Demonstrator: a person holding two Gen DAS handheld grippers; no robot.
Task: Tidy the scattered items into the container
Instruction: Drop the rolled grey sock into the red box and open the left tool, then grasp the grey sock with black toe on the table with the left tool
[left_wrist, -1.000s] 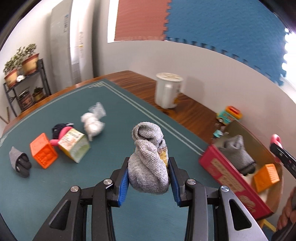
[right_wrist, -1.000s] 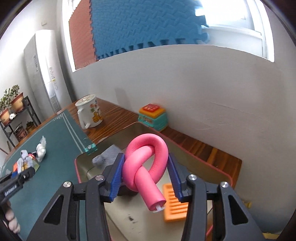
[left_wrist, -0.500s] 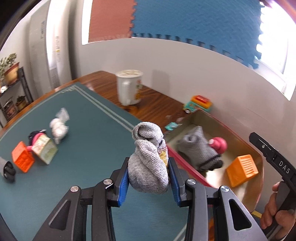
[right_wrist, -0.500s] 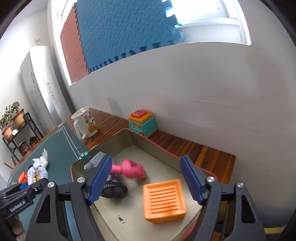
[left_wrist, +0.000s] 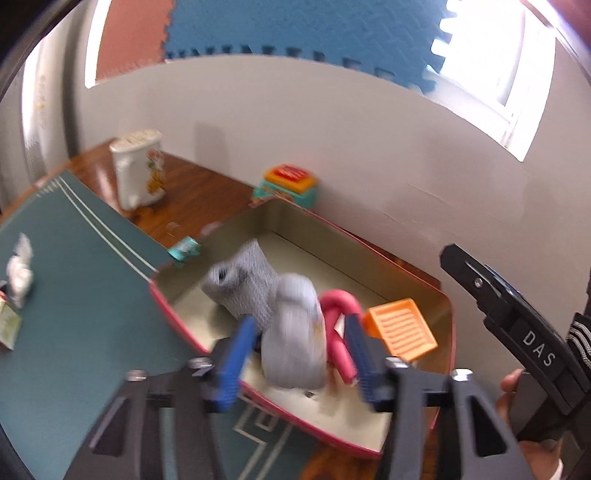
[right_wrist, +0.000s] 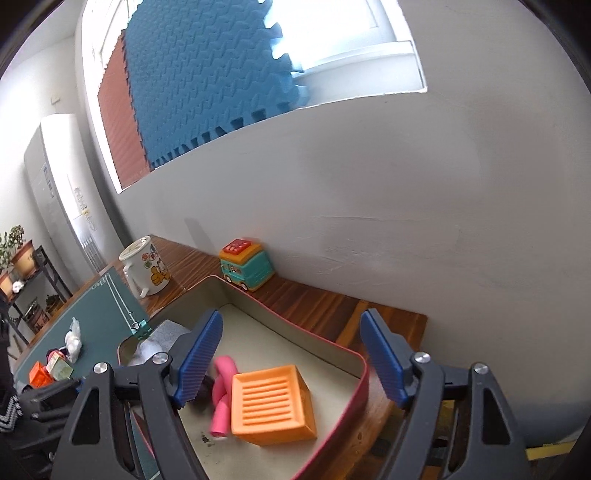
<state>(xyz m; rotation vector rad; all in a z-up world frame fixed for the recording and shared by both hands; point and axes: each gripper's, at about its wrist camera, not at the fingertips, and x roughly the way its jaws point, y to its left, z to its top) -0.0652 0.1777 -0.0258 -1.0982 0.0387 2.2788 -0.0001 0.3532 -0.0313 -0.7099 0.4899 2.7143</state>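
Observation:
The red-rimmed box (left_wrist: 162, 299) holds a grey sock (left_wrist: 243, 288), a knotted pink foam tube (left_wrist: 338, 306) and an orange block (left_wrist: 400, 328). My left gripper (left_wrist: 295, 360) is over the box's near edge with its jaws spread; a rolled grey sock (left_wrist: 295, 339) sits blurred between them, free of the blue pads. My right gripper (right_wrist: 293, 360) is open and empty above the box (right_wrist: 364, 373), over the orange block (right_wrist: 273, 404) and pink tube (right_wrist: 221, 387).
On the green mat to the left lie a white crumpled bag (left_wrist: 18, 273), a small carton (right_wrist: 59, 369) and an orange block (right_wrist: 37, 373). A white mug (left_wrist: 138, 173) and a toy bus (left_wrist: 290, 184) stand on the wooden table by the wall.
My left gripper swung right over the box and opened, releasing the rolled sock. My right gripper let the pink tube fall into the box earlier and has stayed open, lifting slightly.

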